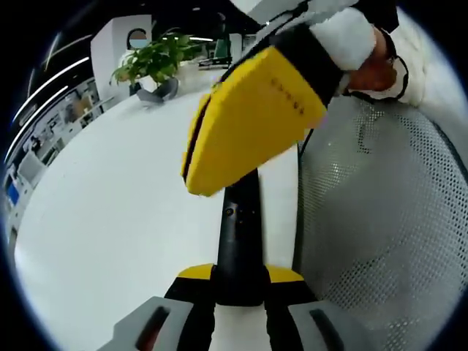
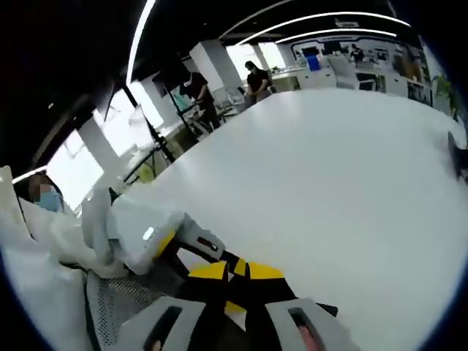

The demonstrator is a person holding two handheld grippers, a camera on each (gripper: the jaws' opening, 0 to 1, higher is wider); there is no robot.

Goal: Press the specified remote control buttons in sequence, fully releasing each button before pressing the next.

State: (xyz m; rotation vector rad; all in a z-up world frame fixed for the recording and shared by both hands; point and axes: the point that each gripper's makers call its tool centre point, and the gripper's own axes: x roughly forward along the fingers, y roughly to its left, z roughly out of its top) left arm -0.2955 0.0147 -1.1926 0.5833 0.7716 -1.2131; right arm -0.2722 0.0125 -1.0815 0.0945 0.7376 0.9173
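A long black remote control [image 1: 240,219] lies along the middle of the left gripper view, above the white table [image 1: 110,219]. My left gripper [image 1: 240,281] is shut on its near end, yellow pads on either side. My right gripper [image 1: 201,183], a big yellow wedge held by a hand in a white sleeve, comes in from the upper right, and its tip covers the remote's far end. Whether it touches the remote is hidden. In the right gripper view its jaws [image 2: 235,272] stand together with nothing between them, above the grey body of the left gripper [image 2: 150,234].
A grey mesh chair back [image 1: 380,219] stands close on the right of the remote. A potted plant [image 1: 150,66] sits at the table's far end. The wide white tabletop [image 2: 329,161] stretches ahead, and people [image 2: 256,77] stand in the office beyond it.
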